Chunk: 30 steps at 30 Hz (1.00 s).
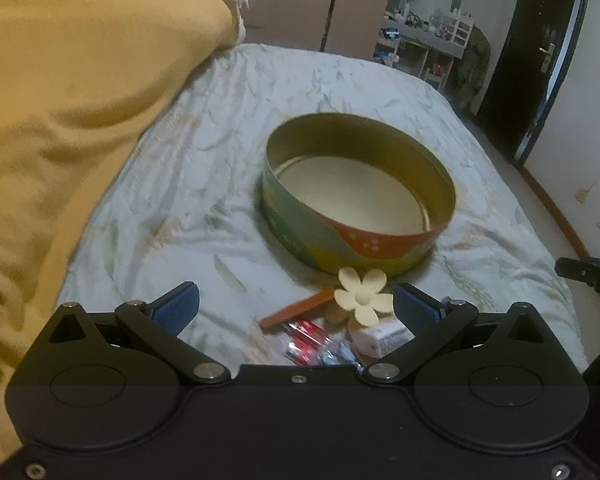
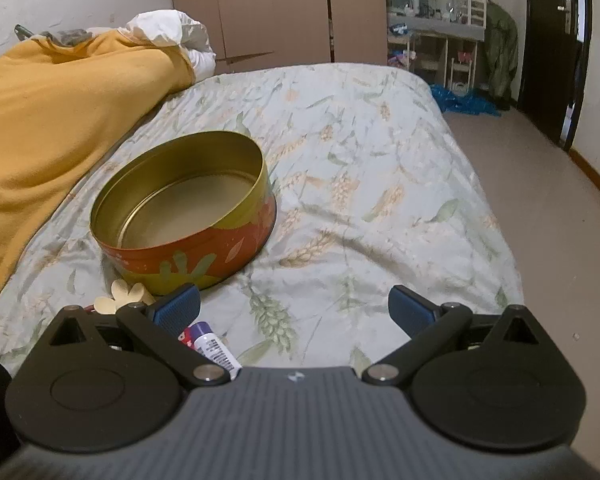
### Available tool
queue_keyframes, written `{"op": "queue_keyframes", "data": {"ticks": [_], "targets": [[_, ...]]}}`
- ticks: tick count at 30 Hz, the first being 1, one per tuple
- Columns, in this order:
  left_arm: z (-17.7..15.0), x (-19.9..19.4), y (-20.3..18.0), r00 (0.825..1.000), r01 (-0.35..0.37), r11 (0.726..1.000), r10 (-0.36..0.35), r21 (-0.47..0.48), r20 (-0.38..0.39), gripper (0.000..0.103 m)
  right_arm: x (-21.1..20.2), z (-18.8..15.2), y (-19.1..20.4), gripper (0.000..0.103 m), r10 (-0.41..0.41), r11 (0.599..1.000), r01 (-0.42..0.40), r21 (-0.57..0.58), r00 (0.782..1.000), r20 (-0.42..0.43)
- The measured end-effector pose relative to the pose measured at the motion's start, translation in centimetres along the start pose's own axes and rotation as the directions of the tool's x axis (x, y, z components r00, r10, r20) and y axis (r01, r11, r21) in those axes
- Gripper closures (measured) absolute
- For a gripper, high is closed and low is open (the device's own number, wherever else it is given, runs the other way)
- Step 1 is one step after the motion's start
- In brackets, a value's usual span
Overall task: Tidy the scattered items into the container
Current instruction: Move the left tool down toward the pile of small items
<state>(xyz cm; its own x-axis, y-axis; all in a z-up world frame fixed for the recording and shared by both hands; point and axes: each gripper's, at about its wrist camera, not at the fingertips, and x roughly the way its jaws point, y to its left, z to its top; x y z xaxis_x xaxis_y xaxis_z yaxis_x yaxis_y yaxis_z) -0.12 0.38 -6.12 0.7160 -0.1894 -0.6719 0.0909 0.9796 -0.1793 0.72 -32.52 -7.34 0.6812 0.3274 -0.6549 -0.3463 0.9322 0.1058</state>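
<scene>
Closest to the left gripper (image 1: 296, 304), whose jaws stand wide and hold nothing, lies a small heap of loose things on the bedsheet (image 1: 188, 184): a cream flower clip (image 1: 362, 298), an orange stick (image 1: 296, 314), some crinkly red-and-clear wrappers (image 1: 314, 344) and a white packet (image 1: 384, 338). They sit just in front of the round tin (image 1: 358, 192), which is open, looks empty, and rests on the sheet with the clip almost touching its wall. The right gripper (image 2: 296, 304) is likewise spread wide and empty, with a purple-capped tube (image 2: 214, 348) beside its left finger and the tin (image 2: 184, 212) ahead to its left. All of these things look light. The clip is probably stiff plastic with thin petals, so it is best pinched across its solid middle rather than by a petal tip. The stick looks rigid and narrow and should take a grip across its width near the centre. The wrappers seem soft and slippery and may slide or crush. The tube is round and smooth, likely to roll, so clamp it mid-body. The soft bedding will give under any downward press.
</scene>
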Motion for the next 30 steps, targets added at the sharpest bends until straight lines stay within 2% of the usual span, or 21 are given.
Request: {"op": "queue_keyframes", "data": {"ticks": [5, 8, 13, 16, 19, 22, 30], "targets": [[0.3, -1.0, -0.6, 1.0, 0.003, 1.0, -0.003, 0.013, -0.001, 0.0, -0.2, -0.1, -0.4, 0.0, 0.012, 0.999, -0.012, 0.031, 1.0, -0.001], [0.4, -1.0, -1.0, 1.0, 0.029, 1.0, -0.029, 0.01, 0.0, 0.0, -0.2, -0.1, -0.3, 0.0, 0.012, 0.999, -0.012, 0.035, 1.0, -0.012], [0.3, -1.4, -0.9, 0.996, 0.075, 0.996, -0.074, -0.037, 0.049, 0.0, 0.1, -0.3, -0.1, 0.0, 0.023, 0.999, -0.023, 0.023, 0.999, -0.022], [0.1, -1.3, -1.1, 0.995, 0.073, 0.996, -0.07, -0.044, 0.07, 0.0, 0.3, -0.3, -0.1, 0.0, 0.027, 0.999, -0.026, 0.022, 0.999, -0.029], [0.3, -1.1, -1.3, 0.995, 0.093, 0.995, -0.091, -0.036, 0.042, 0.0, 0.6, -0.4, 0.0, 0.0, 0.035, 0.999, -0.034, 0.027, 0.999, -0.033], [0.6, -0.5, -1.5, 0.994, 0.107, 0.994, -0.107, -0.03, -0.03, 0.0, 0.7, -0.4, 0.0, 0.0, 0.046, 0.999, -0.045, 0.024, 0.998, -0.034], [0.4, 0.3, -2.0, 0.992, 0.112, 0.994, -0.112, -0.004, -0.06, 0.0, 1.2, -0.5, 0.1, 0.0, 0.054, 0.998, -0.052, 0.029, 0.997, -0.052]]}}
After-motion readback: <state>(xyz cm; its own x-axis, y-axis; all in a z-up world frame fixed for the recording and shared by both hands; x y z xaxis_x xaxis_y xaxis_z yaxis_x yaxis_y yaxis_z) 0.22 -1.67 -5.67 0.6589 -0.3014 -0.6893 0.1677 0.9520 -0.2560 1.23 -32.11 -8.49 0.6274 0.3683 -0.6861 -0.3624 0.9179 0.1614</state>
